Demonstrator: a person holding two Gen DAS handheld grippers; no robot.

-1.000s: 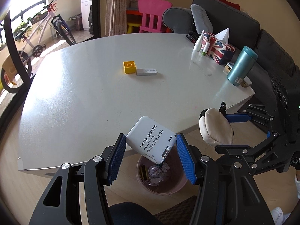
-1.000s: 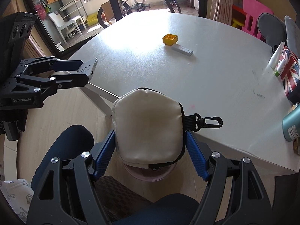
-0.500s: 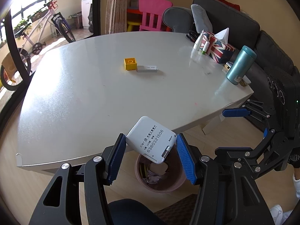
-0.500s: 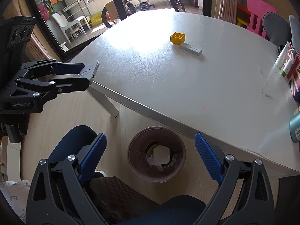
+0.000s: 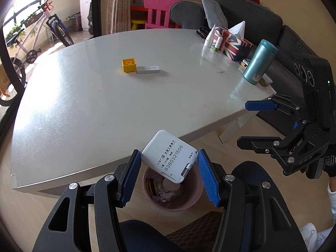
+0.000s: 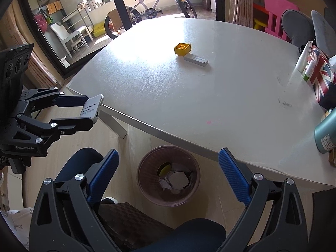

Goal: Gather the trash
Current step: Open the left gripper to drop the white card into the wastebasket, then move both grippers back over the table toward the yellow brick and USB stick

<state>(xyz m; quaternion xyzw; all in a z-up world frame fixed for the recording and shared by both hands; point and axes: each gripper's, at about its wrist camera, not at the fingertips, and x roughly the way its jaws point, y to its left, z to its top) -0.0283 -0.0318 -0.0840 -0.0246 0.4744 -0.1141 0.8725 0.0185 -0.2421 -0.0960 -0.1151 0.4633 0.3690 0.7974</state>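
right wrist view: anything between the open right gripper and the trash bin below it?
No. In the right wrist view the right gripper is open and empty, with only air and bare floor above the trash bin.

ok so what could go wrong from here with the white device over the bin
1. The left gripper holds the white device tilted, pinched at its corners; it could slip early.
2. It hangs near the trash bin rim closest to the table, so a drop might miss.
3. The open right gripper hovers above the bin, possibly in the way.
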